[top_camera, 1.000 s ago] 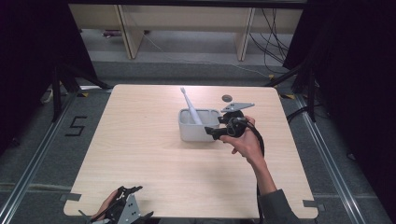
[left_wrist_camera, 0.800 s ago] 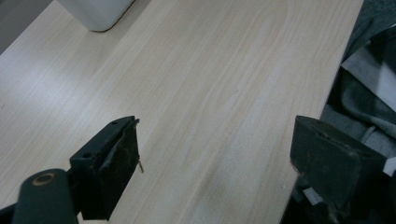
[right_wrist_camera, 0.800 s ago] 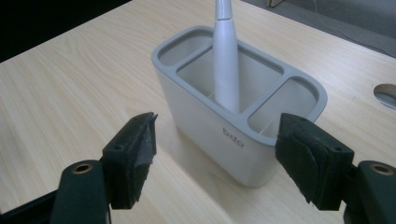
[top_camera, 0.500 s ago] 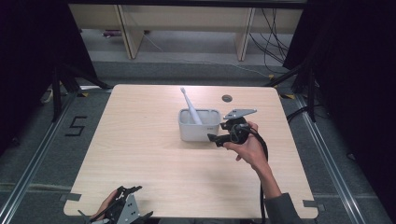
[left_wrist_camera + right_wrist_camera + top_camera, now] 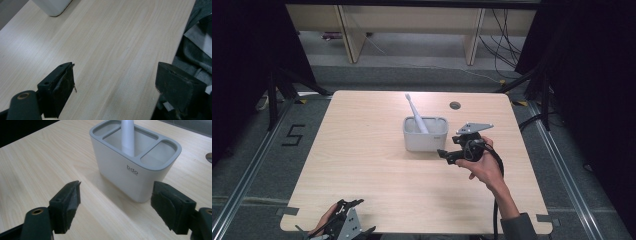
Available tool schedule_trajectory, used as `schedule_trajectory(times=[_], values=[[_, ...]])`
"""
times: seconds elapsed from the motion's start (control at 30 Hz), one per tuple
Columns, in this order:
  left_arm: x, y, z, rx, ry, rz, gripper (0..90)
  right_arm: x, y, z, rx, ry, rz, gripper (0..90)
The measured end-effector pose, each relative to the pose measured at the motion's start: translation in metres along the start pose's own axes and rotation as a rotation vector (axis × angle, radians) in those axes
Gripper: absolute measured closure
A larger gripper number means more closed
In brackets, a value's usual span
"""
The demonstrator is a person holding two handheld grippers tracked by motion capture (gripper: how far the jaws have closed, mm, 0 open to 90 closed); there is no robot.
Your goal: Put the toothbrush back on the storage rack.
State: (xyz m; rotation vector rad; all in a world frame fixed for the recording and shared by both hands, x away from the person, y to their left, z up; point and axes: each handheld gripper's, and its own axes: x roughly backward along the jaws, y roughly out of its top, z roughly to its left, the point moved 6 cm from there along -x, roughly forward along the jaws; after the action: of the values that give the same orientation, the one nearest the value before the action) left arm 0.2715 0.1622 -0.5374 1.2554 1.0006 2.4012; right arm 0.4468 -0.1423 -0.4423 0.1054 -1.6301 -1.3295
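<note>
Toothbrush (image 5: 127, 135) in holder (image 5: 130, 170), head cut off above; right claw (image 5: 116, 202) released, just widened, empty.

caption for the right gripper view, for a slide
Right gripper, jaws open and empty, facing a grey-rimmed white holder on the wooden table, a white toothbrush handle standing in its middle compartment.

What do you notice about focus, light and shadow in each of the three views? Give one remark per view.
High view: even light on the table, dark surroundings. Right gripper view: the holder is sharp and throws a soft shadow toward the camera, the toothbrush handle is cropped, and the near jaws look soft. Left gripper view: mild glare on the wood, jaws blurred.
</note>
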Motion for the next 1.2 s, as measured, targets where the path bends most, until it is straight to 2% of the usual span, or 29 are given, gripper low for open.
schedule_trajectory(times=[0.07, 0.1, 0.13, 0.17, 0.2, 0.3, 0.33, 0.37, 0.4, 0.43, 0.47, 0.5, 0.53, 0.57, 0.6, 0.63, 0.7, 0.73, 0.8, 0.87, 0.9, 0.93, 0.97, 1.0, 1.03, 1.07, 1.1, 1.13, 1.2], values=[[0.0, 0.0, 0.0, 0.012, 0.0, -0.008, 15.0, 0.002, -0.002, 0.0, -0.003, 0.008, -0.01, 23.0], [0.0, 0.0, 0.0, 0.003, 0.0, -0.002, 15.1, 0.002, -0.003, 0.001, -0.004, 0.015, -0.01, 22.8], [0.0, 0.0, 0.0, 0.007, -0.002, -0.005, 15.0, 0.004, -0.005, 0.002, -0.019, 0.014, -0.004, 22.3], [0.002, -0.001, 0.001, -0.01, -0.01, 0.021, 15.0, 0.005, -0.007, 0.004, -0.039, 0.016, 0.004, 22.0], [0.001, 0.0, 0.001, -0.001, -0.004, 0.001, 15.0, 0.005, -0.008, 0.003, -0.028, 0.014, -0.008, 21.7], [0.001, 0.0, 0.001, -0.002, -0.003, 0.002, 15.0, 0.007, -0.011, 0.007, -0.04, 0.033, -0.007, 20.7], [0.002, 0.0, 0.001, -0.006, -0.006, 0.01, 15.0, 0.008, -0.012, 0.005, -0.011, 0.029, -0.02, 20.4], [0.001, 0.0, 0.001, 0.0, -0.004, 0.005, 15.0, 0.008, -0.013, 0.01, -0.049, 0.043, -0.012, 20.0], [0.001, 0.001, 0.0, 0.003, -0.003, -0.006, 15.0, 0.008, -0.013, 0.008, -0.012, 0.037, -0.02, 19.7], [0.001, 0.001, 0.001, 0.003, -0.002, -0.006, 15.0, 0.009, -0.015, 0.01, -0.037, 0.032, -0.016, 19.7], [0.001, 0.0, 0.001, 0.004, -0.002, -0.006, 15.1, 0.009, -0.016, 0.009, -0.005, 0.024, -0.015, 19.7], [0.001, 0.0, 0.001, 0.004, -0.002, -0.002, 15.0, 0.011, -0.018, 0.012, -0.046, 0.037, 0.0, 19.6], [0.002, 0.0, 0.001, 0.001, -0.002, -0.001, 15.1, 0.01, -0.018, 0.011, -0.02, 0.038, -0.016, 19.6], [0.002, 0.0, 0.001, 0.003, -0.002, -0.002, 15.0, 0.011, -0.019, 0.013, -0.038, 0.041, -0.007, 19.6], [0.001, 0.0, 0.002, 0.008, 0.005, -0.008, 15.0, 0.012, -0.02, 0.012, -0.029, 0.035, -0.012, 19.6], [0.001, 0.0, 0.002, 0.007, 0.007, -0.005, 15.0, 0.011, -0.02, 0.011, 0.0, 0.033, -0.021, 19.6], [0.001, 0.0, 0.002, 0.008, 0.006, -0.005, 15.0, 0.014, -0.023, 0.013, -0.04, 0.032, -0.01, 19.6], [0.001, 0.0, 0.002, 0.009, 0.005, -0.005, 15.0, 0.013, -0.023, 0.012, -0.021, 0.028, -0.017, 19.6], [0.001, 0.0, 0.001, 0.011, 0.004, -0.009, 15.1, 0.014, -0.026, 0.012, -0.026, 0.02, -0.016, 19.6], [0.001, 0.001, 0.001, 0.014, 0.003, -0.01, 15.1, 0.014, -0.03, 0.014, -0.053, 0.03, -0.002, 19.5], [0.001, 0.0, 0.001, 0.011, -0.002, -0.007, 15.0, 0.012, -0.031, 0.012, -0.018, 0.031, -0.021, 19.5], [0.001, 0.0, 0.001, 0.004, -0.003, -0.002, 15.0, 0.013, -0.034, 0.015, -0.066, 0.042, -0.007, 19.4], [0.001, 0.001, 0.001, 0.011, 0.01, -0.012, 15.1, 0.011, -0.035, 0.012, -0.028, 0.027, -0.02, 19.0], [0.001, 0.001, 0.002, 0.007, 0.011, -0.008, 15.0, 0.012, -0.037, 0.011, -0.025, 0.019, -0.012, 18.0], [0.002, 0.0, 0.001, 0.007, -0.002, 0.002, 15.0, 0.012, -0.039, 0.013, -0.052, 0.037, -0.013, 17.4], [0.002, 0.0, 0.001, 0.006, -0.002, 0.004, 15.0, 0.011, -0.041, 0.014, -0.065, 0.035, -0.01, 16.9], [0.001, 0.001, 0.0, 0.016, -0.002, -0.015, 15.0, 0.011, -0.042, 0.015, -0.072, 0.025, -0.009, 16.9], [0.002, 0.0, 0.001, 0.003, -0.005, 0.002, 15.0, 0.01, -0.044, 0.014, -0.052, 0.043, -0.013, 16.9], [0.001, 0.001, 0.0, 0.013, -0.006, -0.012, 15.0, 0.01, -0.048, 0.015, -0.068, 0.026, -0.011, 16.9]])
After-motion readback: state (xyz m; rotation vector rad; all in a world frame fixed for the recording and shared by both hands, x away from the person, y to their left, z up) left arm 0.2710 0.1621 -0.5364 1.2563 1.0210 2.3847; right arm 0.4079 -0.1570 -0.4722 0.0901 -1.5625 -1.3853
